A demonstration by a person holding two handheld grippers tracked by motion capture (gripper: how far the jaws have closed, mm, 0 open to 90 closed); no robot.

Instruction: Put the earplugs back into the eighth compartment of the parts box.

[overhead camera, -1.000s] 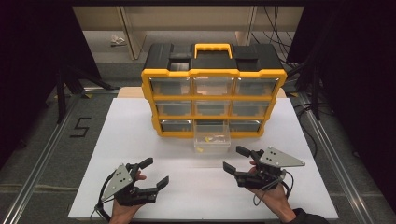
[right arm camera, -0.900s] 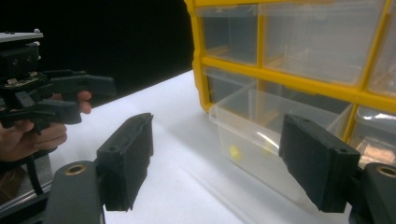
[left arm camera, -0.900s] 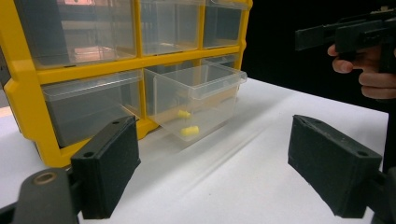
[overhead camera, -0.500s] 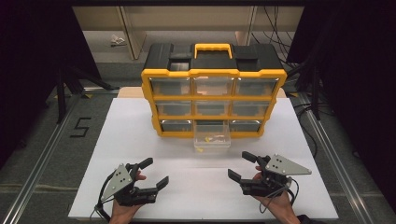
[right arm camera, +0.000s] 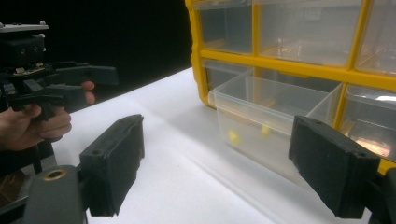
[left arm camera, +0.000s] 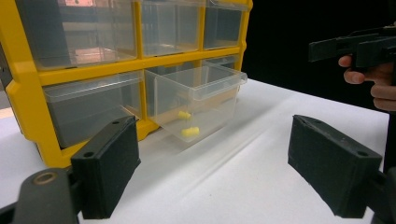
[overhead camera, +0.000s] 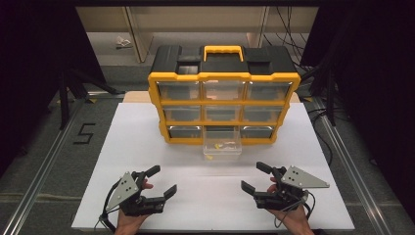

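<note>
Right claw (overhead camera: 254, 176) drew back, jaws opening, empty; drawer (overhead camera: 222, 145) pulled out.

Light fell from above onto the white table (overhead camera: 147, 147), which stood bright against a surround that sank to near black on both sides in the high view, itself soft and low in detail. The yellow organizer (overhead camera: 224, 105) cast a faint shadow forward, and its clear drawers (left arm camera: 196, 100) caught pale glare. In both gripper views the near black pads (left arm camera: 109, 170) were blurred, and the background behind was pure black.
</note>
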